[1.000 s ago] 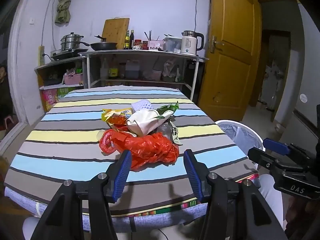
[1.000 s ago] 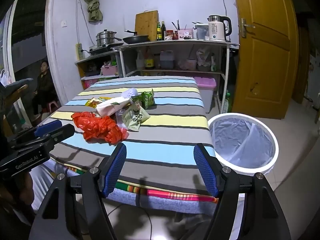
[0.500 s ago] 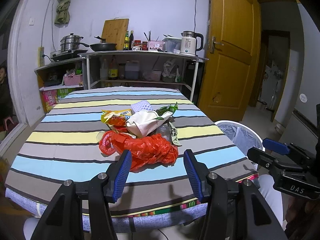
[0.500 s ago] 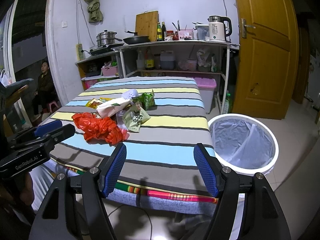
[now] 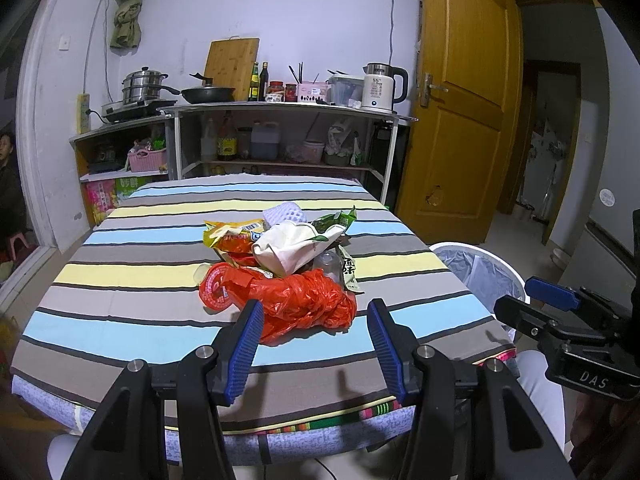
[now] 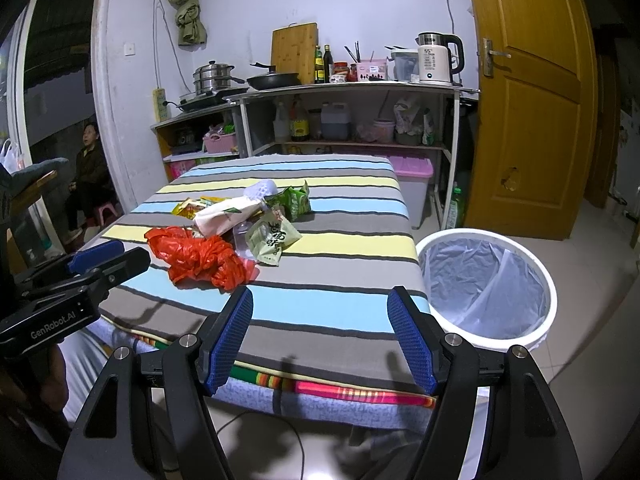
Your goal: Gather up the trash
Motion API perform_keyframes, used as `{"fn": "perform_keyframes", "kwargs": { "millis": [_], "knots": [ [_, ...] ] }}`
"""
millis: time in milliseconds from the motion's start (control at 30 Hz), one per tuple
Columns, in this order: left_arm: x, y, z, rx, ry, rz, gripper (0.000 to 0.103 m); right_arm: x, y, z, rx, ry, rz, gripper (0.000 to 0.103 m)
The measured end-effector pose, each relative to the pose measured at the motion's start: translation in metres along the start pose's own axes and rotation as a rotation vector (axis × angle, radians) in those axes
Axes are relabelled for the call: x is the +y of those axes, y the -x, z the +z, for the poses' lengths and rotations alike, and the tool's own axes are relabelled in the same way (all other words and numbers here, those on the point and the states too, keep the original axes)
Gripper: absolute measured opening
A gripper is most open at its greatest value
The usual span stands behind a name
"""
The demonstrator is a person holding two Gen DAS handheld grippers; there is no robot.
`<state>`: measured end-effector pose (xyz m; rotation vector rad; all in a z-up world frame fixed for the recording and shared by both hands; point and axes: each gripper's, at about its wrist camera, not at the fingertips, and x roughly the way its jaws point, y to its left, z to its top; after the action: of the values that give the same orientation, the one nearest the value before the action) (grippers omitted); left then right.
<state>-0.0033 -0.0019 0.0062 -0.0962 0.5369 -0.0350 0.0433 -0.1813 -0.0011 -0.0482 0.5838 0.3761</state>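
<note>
My left gripper and right gripper, fingers released, sit short of the red plastic bag; its slippery film may slide out.

Cool, even indoor light, soft shadows, strong fisheye bending and dark vignetted corners.

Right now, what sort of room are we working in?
Probably a small home kitchen: a kettle and frying pan on a shelf, a striped table holding wrappers, a lined bin beside it.
</note>
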Motion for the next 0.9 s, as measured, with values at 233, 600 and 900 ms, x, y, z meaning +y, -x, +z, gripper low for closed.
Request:
{"fn": "perform_keyframes", "kwargs": {
  "millis": [233, 600, 900],
  "knots": [
    [0.0001, -0.0011, 0.001, 0.0, 0.0, 0.002, 0.053, 0.0005, 0.0002, -0.0002, -0.001, -0.001, 0.002, 0.07],
    [0.0016, -0.0009, 0.0056, -0.003, 0.004, 0.004, 0.053, 0.0, 0.0006, -0.0006, -0.001, -0.002, 0.003, 0.07],
    [0.0005, -0.001, 0.0037, -0.001, 0.002, 0.006, 0.053, 0.0003, 0.0005, -0.0007, -0.003, -0.003, 0.003, 0.07]
  ]
}}
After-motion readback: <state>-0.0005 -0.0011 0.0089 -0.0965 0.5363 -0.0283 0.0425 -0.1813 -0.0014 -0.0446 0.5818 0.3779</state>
